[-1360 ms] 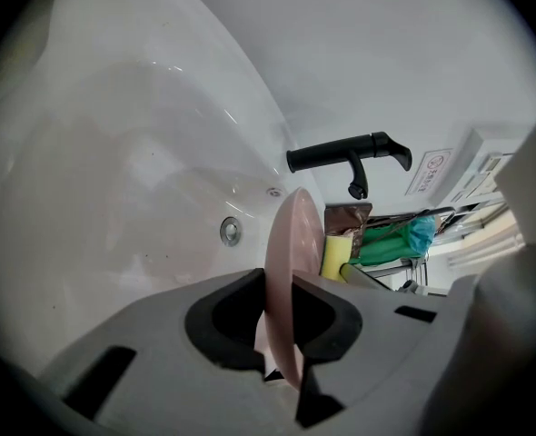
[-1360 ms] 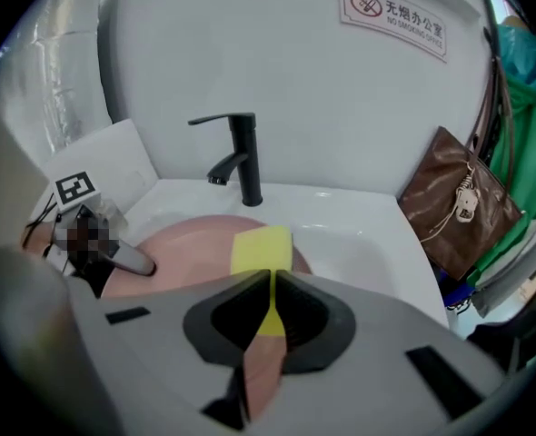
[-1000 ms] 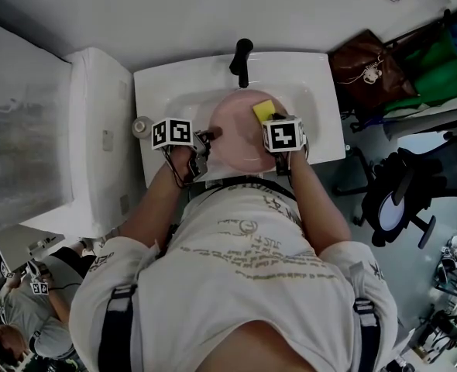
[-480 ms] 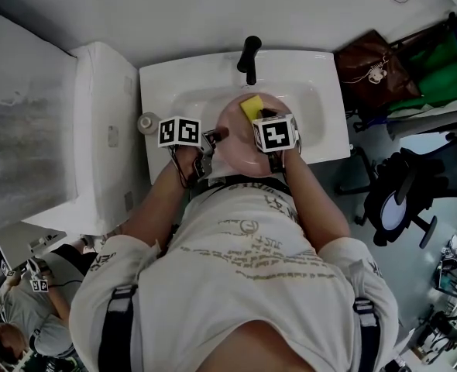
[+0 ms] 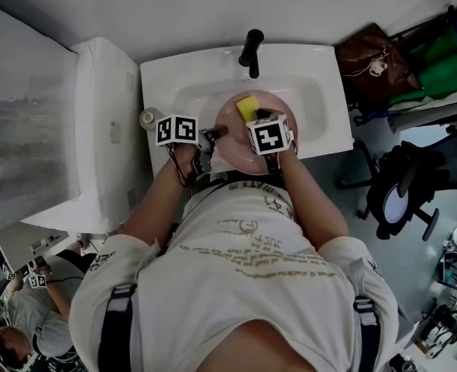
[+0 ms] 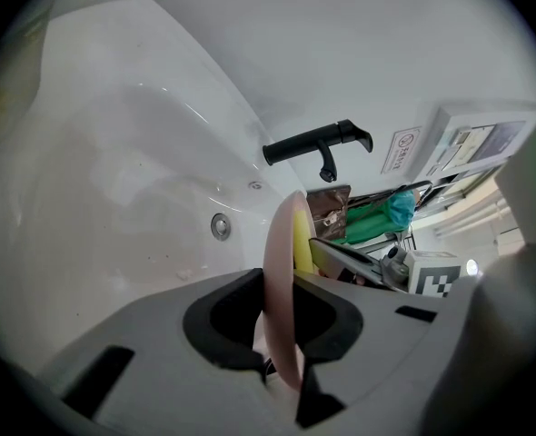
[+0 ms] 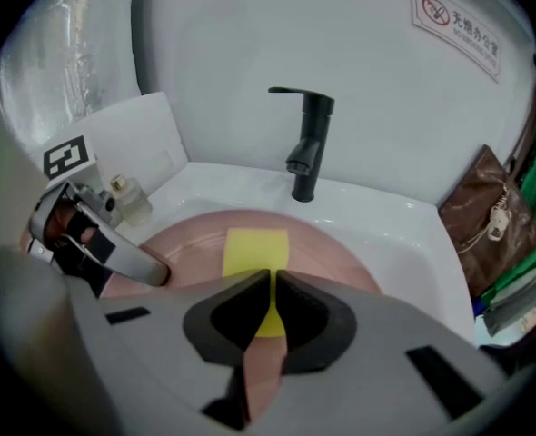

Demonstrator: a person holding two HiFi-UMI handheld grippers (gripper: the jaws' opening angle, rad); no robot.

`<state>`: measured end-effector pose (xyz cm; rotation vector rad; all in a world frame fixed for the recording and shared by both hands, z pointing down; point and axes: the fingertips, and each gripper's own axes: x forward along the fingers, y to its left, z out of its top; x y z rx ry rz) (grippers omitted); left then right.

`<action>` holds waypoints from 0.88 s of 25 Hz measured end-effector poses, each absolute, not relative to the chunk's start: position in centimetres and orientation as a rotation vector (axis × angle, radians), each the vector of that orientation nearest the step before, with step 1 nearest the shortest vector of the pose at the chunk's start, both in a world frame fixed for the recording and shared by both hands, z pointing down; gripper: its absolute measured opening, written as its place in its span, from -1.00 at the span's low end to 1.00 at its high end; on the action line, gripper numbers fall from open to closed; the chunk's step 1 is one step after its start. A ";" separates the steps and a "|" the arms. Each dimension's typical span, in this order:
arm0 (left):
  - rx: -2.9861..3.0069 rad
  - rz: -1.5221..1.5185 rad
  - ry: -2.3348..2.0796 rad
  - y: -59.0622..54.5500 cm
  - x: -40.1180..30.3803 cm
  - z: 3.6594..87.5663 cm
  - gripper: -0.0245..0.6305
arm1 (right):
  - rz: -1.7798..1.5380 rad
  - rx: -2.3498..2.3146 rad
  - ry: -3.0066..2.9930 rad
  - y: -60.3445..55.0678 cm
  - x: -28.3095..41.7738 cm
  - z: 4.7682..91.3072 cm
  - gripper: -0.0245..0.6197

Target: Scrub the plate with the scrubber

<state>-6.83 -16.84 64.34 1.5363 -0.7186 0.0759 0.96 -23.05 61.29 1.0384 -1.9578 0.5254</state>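
The wall sign carries a red no-smoking symbol and the characters 无烟办公室.

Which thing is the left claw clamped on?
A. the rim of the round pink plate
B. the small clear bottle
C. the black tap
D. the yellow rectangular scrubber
A: the left gripper view shows the left claw closed on the edge of the round pink plate.

Glossy white sink, matt black faucet, smooth pink plate, spongy yellow scrubber.
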 end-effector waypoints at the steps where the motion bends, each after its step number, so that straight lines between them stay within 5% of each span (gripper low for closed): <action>1: 1.537 0.074 -0.721 -16.8 -7.1 64.4 -0.76 | 0.520 1.060 -1.939 -23.1 1.7 61.3 -0.81; 11: 1.522 0.034 -0.756 -17.4 -8.5 64.9 -0.76 | 0.605 1.220 -1.787 -22.4 8.8 62.5 -0.81; 22: 1.572 0.114 -0.762 -17.1 -8.0 64.3 -0.76 | 0.528 1.043 -1.963 -21.2 2.4 62.1 -0.81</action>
